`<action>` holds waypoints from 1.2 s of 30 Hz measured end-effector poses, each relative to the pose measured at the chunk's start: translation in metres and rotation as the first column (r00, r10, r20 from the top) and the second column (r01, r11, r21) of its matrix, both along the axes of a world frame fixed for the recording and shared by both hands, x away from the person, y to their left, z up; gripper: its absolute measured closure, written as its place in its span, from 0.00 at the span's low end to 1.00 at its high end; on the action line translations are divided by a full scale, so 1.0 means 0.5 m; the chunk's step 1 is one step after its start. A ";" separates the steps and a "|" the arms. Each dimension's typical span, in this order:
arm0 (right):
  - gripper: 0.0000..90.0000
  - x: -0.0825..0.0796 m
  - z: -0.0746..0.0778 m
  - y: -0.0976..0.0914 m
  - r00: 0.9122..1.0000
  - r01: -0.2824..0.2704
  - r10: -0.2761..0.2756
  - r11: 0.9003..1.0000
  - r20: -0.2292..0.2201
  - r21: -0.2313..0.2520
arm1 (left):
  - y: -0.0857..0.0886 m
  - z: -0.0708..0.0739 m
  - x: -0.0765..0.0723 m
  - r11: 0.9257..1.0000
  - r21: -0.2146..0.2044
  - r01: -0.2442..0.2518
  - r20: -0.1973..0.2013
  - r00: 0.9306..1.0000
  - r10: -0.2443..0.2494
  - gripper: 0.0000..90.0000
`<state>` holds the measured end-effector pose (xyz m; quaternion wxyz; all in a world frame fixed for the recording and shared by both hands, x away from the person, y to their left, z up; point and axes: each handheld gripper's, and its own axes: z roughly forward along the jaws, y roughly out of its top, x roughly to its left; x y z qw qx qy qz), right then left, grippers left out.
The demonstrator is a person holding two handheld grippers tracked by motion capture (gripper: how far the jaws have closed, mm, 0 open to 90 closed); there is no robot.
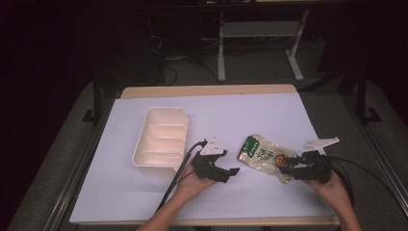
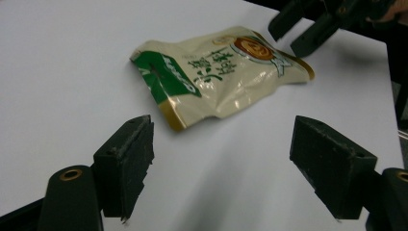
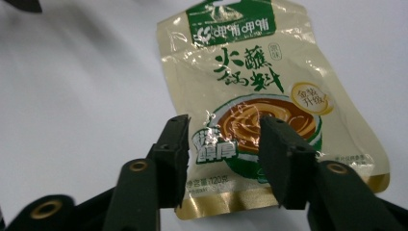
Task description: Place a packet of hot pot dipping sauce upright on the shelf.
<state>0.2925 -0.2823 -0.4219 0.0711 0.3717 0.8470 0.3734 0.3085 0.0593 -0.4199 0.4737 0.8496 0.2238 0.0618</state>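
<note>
- Right now we are at the grasp step: our right gripper (image 1: 285,165) has its jaws around the near, gold-edged end of the pouch (image 1: 263,151).
- In the right gripper view those jaws stand half spread over the pouch (image 3: 250,96); we see a gap between pads and foil, so we judge nothing is pinched yet.
- Flat and a bit crumpled, the pouch lies on the white worktop (image 1: 240,115), right of the tray (image 1: 161,138) and well apart from it.
- Our left gripper (image 1: 230,174) points at the pouch's green end, near but not touching; in the left gripper view its jaws are spread wide and empty, with the pouch (image 2: 216,72) ahead of them.
- Next, we think, the right jaws must shut onto the thin foil edge low enough to catch it, not skid over it.
- Then a lift toward the tray seems likely; the left gripper may need to steady the green end.
</note>
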 end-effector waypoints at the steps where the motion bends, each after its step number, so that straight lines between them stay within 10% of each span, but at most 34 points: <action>1: 0.61 0.000 0.000 0.000 1.000 0.000 0.000 1.000 0.000 0.000 | -0.005 0.000 0.006 1.000 -0.005 -0.004 -0.001 1.000 0.004 0.25; 16: 0.68 0.004 -0.022 -0.001 1.000 0.007 -0.008 0.999 -0.019 -0.042 | -0.076 -0.036 0.096 0.999 0.006 -0.038 -0.105 0.994 0.039 0.25; 36: 0.67 0.005 -0.034 0.003 1.000 0.007 -0.008 0.999 -0.014 -0.051 | -0.103 -0.075 0.124 0.999 0.026 -0.019 -0.192 0.981 0.023 0.26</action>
